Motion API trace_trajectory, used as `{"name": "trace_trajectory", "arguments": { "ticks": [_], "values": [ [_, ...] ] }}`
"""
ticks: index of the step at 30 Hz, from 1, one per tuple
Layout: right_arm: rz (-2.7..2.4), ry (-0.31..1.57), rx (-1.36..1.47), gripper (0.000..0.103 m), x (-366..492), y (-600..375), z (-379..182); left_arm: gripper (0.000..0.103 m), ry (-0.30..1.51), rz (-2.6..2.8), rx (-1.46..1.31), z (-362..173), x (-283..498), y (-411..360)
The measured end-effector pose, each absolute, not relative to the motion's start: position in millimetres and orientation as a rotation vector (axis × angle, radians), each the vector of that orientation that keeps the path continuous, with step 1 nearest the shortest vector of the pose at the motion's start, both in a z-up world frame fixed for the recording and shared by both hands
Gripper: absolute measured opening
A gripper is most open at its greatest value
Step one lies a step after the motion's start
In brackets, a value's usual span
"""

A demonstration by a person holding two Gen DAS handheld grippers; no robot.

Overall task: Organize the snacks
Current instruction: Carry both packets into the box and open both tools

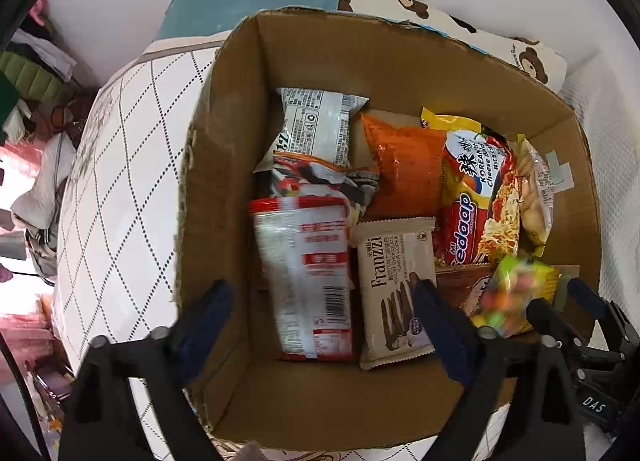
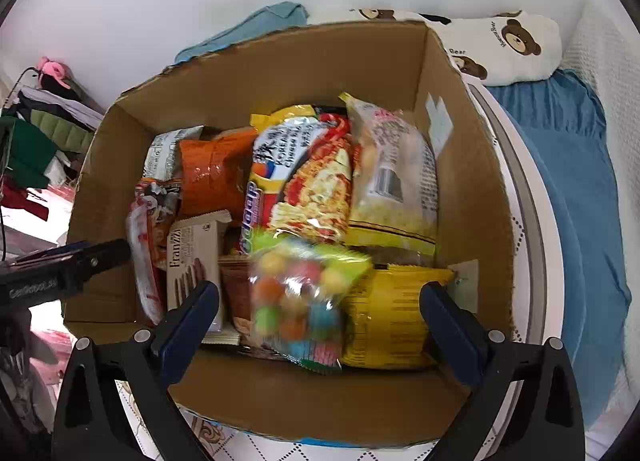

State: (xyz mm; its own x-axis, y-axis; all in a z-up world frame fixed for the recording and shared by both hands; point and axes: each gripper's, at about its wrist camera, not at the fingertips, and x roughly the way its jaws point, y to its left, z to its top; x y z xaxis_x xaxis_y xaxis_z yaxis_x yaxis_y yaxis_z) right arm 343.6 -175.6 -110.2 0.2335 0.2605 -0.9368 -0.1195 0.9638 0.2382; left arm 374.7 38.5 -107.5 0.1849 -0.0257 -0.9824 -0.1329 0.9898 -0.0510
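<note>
An open cardboard box (image 1: 400, 45) (image 2: 280, 73) on a bed holds several snack packets. My left gripper (image 1: 320, 289) hangs open over its near left part. A blurred red-and-white packet (image 1: 308, 269) lies loose between the fingers, and no pad touches it. A Franzzi cookie pack (image 1: 396, 293) lies beside it. My right gripper (image 2: 320, 289) is open over the near right part. A blurred bag of coloured candy balls (image 2: 300, 293) (image 1: 512, 297) sits between its fingers, clear of both pads. Sedaap noodles (image 2: 304, 181), an orange bag (image 2: 212, 173) and a yellow packet (image 2: 384, 321) fill the box.
The box stands on a white quilted mattress (image 1: 120, 181). A bear-print pillow (image 2: 512, 45) and a teal cloth (image 1: 252, 1) lie behind it against the white wall. A blue sheet (image 2: 568, 181) is on the right. Clothes and clutter (image 1: 32, 73) lie beyond the bed's left edge.
</note>
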Motion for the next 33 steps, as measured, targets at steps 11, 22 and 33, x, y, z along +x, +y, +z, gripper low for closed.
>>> {"name": "trace_trajectory", "arguments": {
  "ticks": [11,22,33],
  "values": [
    [0.244,1.277,0.037,0.102,339,-169,-90,0.098,1.344,0.059,-0.129,-100,360,29],
    [0.236,1.22,-0.005,0.102,312,-168,-70,0.098,1.254,0.066,-0.128,-75,328,26],
    [0.234,1.061,-0.005,0.102,255,-181,-16,0.098,1.092,0.062,-0.088,-29,274,10]
  ]
}}
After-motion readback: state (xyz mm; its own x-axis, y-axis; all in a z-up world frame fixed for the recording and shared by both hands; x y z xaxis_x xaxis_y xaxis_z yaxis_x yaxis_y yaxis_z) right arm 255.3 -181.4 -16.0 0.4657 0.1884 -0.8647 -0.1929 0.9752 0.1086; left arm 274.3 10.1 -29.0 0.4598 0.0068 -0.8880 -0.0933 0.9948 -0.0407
